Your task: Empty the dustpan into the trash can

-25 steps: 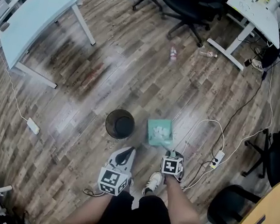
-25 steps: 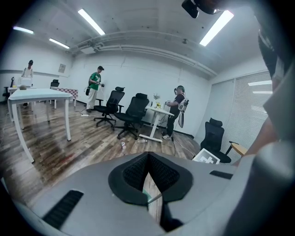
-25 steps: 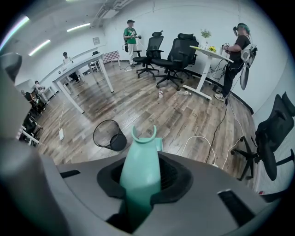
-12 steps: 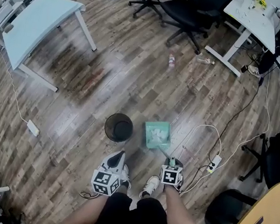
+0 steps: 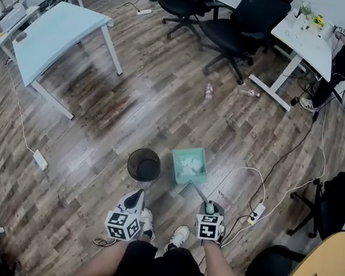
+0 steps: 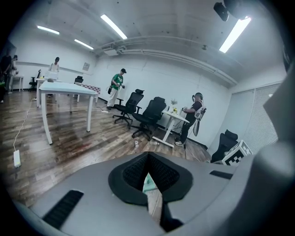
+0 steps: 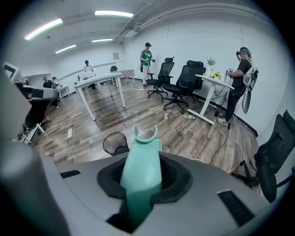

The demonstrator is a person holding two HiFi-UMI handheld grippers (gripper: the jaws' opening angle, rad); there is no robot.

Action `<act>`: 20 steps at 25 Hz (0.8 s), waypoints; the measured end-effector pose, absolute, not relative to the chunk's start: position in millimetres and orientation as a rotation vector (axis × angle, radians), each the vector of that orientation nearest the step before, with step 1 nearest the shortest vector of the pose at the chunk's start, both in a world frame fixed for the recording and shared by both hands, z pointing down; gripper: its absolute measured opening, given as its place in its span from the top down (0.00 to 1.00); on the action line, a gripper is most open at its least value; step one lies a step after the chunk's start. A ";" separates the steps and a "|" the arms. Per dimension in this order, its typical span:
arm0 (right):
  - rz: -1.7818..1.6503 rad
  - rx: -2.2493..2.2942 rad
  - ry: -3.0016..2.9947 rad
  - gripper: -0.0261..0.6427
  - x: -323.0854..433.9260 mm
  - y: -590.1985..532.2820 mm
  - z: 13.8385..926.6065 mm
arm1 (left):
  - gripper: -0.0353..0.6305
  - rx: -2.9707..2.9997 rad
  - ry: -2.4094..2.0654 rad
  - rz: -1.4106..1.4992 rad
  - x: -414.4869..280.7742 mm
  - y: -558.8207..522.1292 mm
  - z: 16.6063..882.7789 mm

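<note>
A teal dustpan with white scraps in it hangs a little above the wood floor, just right of a black mesh trash can. My right gripper is shut on the dustpan's long teal handle, which runs up between the pads; the trash can shows beyond it to the left. My left gripper hovers below the trash can in the head view, shut, with nothing held. In the left gripper view its black pads meet, leaving only a thin slit.
A white power strip and looping cable lie right of the dustpan; another strip lies at the left. A bottle lies on the floor farther off. A light blue table, black office chairs and a white desk stand beyond.
The dustpan has risen off the floor and shifted left toward the trash can with my right gripper. My left gripper has drifted left and back, toward my feet.
</note>
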State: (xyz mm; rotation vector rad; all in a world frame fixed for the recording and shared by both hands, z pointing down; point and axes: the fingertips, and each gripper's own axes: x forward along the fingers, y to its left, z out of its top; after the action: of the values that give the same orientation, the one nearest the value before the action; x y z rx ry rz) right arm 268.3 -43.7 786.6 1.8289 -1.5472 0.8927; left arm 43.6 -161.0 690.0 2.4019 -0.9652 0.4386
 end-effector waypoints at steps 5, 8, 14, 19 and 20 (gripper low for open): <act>0.792 1.840 -1.614 0.82 270.4 -41.9 759.3 | 0.93 2.417 -0.995 0.436 40.8 -148.0 680.2; 0.755 1.829 -1.659 0.82 269.2 -43.9 743.1 | 0.93 2.425 -1.018 0.431 40.1 -142.3 675.8; 0.674 1.766 -1.741 0.81 264.7 -49.7 721.9 | 0.93 2.416 -1.089 0.423 33.2 -130.9 668.0; 0.587 1.718 -1.798 0.81 262.4 -54.6 709.6 | 0.93 2.382 -1.166 0.376 26.3 -122.4 662.5; 0.576 1.712 -1.805 0.82 261.3 -56.4 706.6 | 0.93 2.385 -1.174 0.374 24.1 -122.1 659.6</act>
State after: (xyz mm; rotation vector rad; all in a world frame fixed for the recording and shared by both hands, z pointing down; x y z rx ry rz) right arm 261.3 -56.4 706.6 1.7122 -1.8049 0.5756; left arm 24.1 -122.1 659.6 2.3848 -1.1736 0.3737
